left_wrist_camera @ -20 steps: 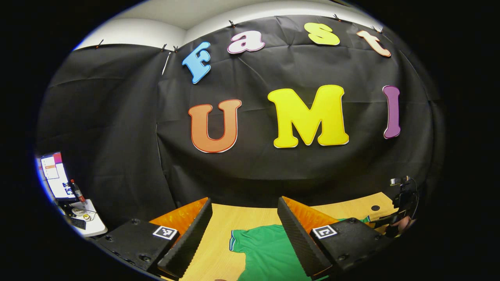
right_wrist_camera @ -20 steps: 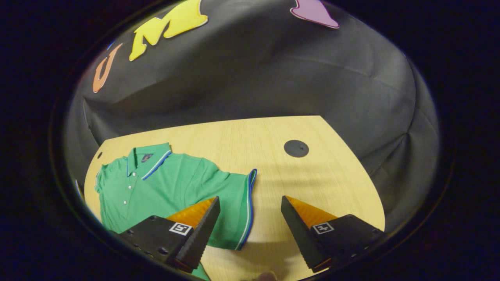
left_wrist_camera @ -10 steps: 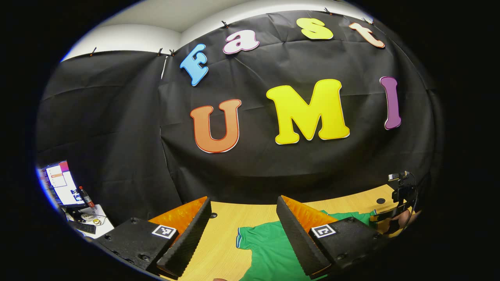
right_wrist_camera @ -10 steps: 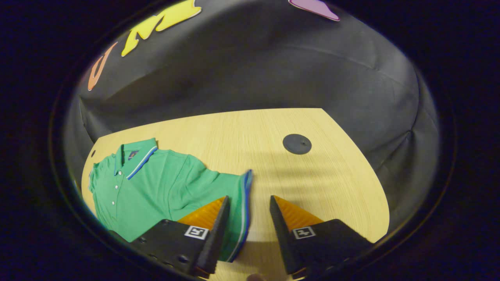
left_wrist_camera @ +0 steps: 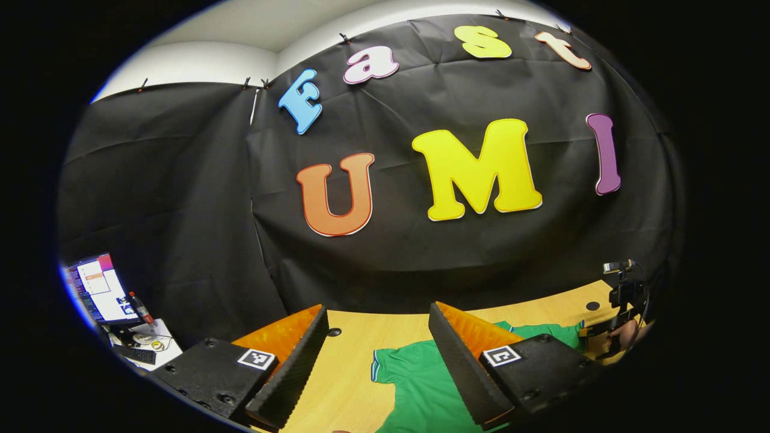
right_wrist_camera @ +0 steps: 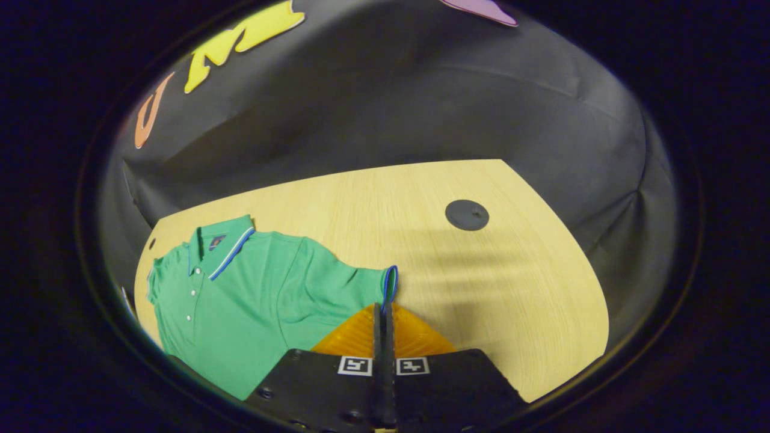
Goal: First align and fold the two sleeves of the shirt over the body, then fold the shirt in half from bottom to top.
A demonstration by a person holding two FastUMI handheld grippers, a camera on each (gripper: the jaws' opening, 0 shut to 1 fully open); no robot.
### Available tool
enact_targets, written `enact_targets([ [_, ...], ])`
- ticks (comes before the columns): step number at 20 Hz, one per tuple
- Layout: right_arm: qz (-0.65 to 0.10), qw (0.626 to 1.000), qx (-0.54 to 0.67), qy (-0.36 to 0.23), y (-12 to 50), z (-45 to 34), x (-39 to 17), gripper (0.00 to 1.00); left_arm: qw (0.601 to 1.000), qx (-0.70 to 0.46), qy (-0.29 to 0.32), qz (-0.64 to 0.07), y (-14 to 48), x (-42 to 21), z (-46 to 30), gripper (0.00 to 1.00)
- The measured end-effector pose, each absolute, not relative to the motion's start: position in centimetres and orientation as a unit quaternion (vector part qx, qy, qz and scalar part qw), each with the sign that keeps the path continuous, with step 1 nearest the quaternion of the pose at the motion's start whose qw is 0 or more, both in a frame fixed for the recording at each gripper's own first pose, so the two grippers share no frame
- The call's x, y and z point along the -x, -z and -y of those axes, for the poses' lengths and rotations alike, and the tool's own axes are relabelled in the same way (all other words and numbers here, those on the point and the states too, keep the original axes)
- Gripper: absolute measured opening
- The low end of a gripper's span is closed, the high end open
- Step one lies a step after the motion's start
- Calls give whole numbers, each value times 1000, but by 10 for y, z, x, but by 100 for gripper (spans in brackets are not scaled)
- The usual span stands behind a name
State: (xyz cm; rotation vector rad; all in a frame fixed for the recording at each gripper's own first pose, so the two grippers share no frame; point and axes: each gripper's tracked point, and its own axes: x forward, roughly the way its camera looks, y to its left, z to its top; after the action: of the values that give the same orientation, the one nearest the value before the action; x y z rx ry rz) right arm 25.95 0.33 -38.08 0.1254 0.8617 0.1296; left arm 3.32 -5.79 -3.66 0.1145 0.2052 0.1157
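Lying flat on the table (right_wrist_camera: 529, 288), the shirt (right_wrist_camera: 252, 300) has its sleeve cuff (right_wrist_camera: 390, 282) pinched by the closed right gripper (right_wrist_camera: 383, 319). Above the shirt's other sleeve (left_wrist_camera: 397, 373), the left gripper (left_wrist_camera: 379, 343) hangs wide open, empty. A dark disc (right_wrist_camera: 467, 214) sits beyond the shirt.

No wording can be read. The small dark label (right_wrist_camera: 215, 242) inside the collar of the green polo shirt (right_wrist_camera: 258, 307) is too small to make out. The black-and-white square markers (left_wrist_camera: 255, 359) on the gripper fingers carry patterns, not text.
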Motion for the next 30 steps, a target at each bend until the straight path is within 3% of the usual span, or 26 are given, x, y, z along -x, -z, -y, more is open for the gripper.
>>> enact_targets([
  [7, -366, 924, -85, -68, 318, -12, -264, 0, 991, -42, -67, -105, 43, -30, 40, 100],
  [12, -400, 914, -40, -45, 342, -10, -260, 2, 991, -40, -72, -102, 43, -26, 23, 100],
  [14, -430, 901, -42, -44, 363, -7, -254, 43, 991, -39, -73, -105, 46, -25, 19, 100],
  [18, -469, 883, -19, -9, 380, 9, -245, 61, 991, -37, -71, -107, 49, -30, 21, 100],
  [19, -491, 871, -15, -16, 388, 6, -239, 61, 991, -36, -70, -108, 50, -32, 23, 100],
  [23, -504, 863, 13, -24, 388, -4, -238, 42, 991, -23, -64, -115, 58, -37, 28, 100],
  [24, -508, 861, 18, -24, 391, -8, -237, 43, 991, -21, -64, -117, 61, -39, 29, 100],
  [25, -506, 861, 37, -26, 387, -10, -237, 21, 991, -20, -63, -118, 62, -40, 29, 100],
  [26, -503, 861, 59, -37, 385, -11, -238, 21, 991, -19, -61, -118, 62, -41, 30, 100],
  [28, -495, 863, 88, -39, 384, -14, -242, 10, 991, -22, -57, -117, 61, -43, 31, 100],
  [30, -487, 871, 52, -44, 375, -19, -246, 10, 991, -28, -57, -114, 60, -45, 27, 100],
])
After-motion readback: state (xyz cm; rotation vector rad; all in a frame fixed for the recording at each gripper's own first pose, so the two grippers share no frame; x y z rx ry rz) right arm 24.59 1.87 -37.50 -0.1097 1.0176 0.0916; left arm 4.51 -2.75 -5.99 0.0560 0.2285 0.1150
